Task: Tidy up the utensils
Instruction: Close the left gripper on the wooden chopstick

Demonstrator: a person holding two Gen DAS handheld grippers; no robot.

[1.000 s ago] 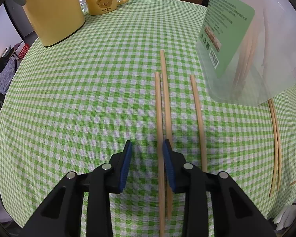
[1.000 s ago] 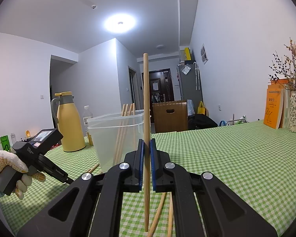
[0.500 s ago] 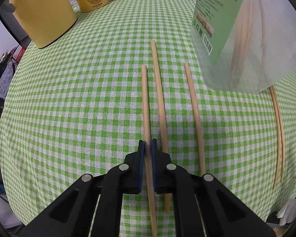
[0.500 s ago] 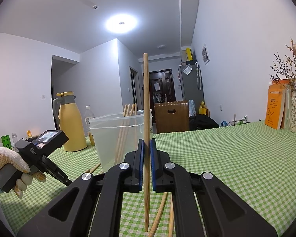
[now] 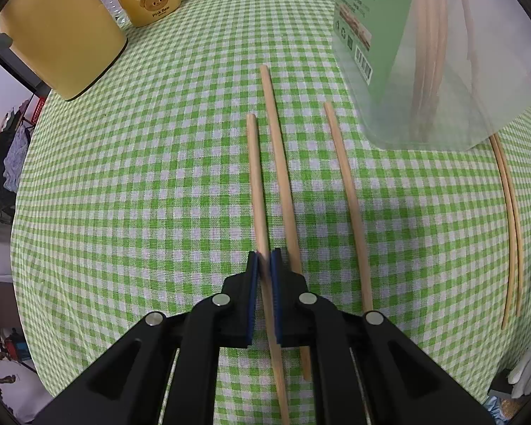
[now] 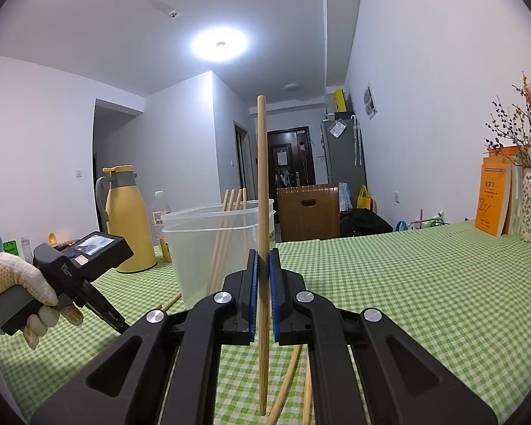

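A: From the left wrist view, we see the left gripper (image 5: 264, 262) pointing steeply down at the green checked tablecloth (image 5: 141, 184), its blue pads clamped on a wooden chopstick (image 5: 256, 184). Its jaws have just been closing, and that stick sits between them.

B: We agree. Just right of it lies a second chopstick (image 5: 278, 163), running a little farther away, and a third chopstick (image 5: 347, 191) lies farther right, apart from both. A curved pair of chopsticks (image 5: 511, 219) lies near the right edge of the table.

A: At far right we see the clear plastic container (image 5: 442, 71) with a green label, sticks inside it. At far left stand the yellow jug (image 5: 60, 32) and the bear mug (image 5: 155, 1).

B: Now the right wrist view. The right gripper (image 6: 263, 258) points level, closed on an upright chopstick (image 6: 262, 191) whose top rises well above the pads.

A: Behind it stands the container (image 6: 201, 248), with several sticks leaning inside. At left a gloved hand (image 6: 21, 283) holds the other gripper's handle. Two more sticks lie on the cloth (image 6: 424, 283) below the jaws.
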